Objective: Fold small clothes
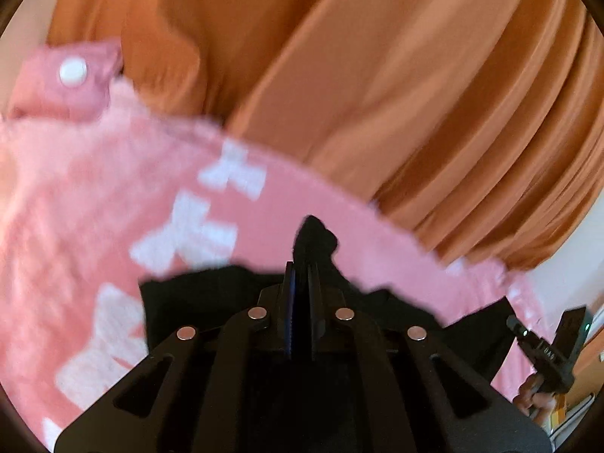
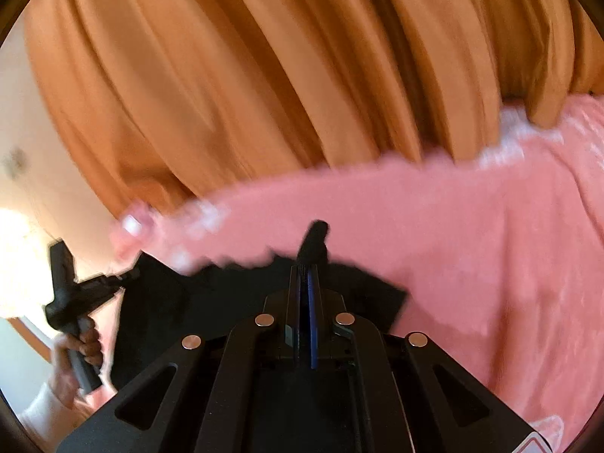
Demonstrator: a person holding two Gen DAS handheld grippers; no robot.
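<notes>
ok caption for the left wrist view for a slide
Left tool shut on a black garment, held up before a pink blanket with white bows and an orange curtain.

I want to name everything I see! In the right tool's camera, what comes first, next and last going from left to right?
The person's hand holding the left tool → the black cloth → the right tool, pinching that cloth → the pink blanket. Orange curtains hang behind everything.

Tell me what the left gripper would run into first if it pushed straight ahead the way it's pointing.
The left gripper is shut on a pinch of the black garment. Straight ahead, the pink blanket with white bows lies right behind that pinch, so it likely comes first; the orange curtain hangs farther back. Depth is unclear through blur.
</notes>
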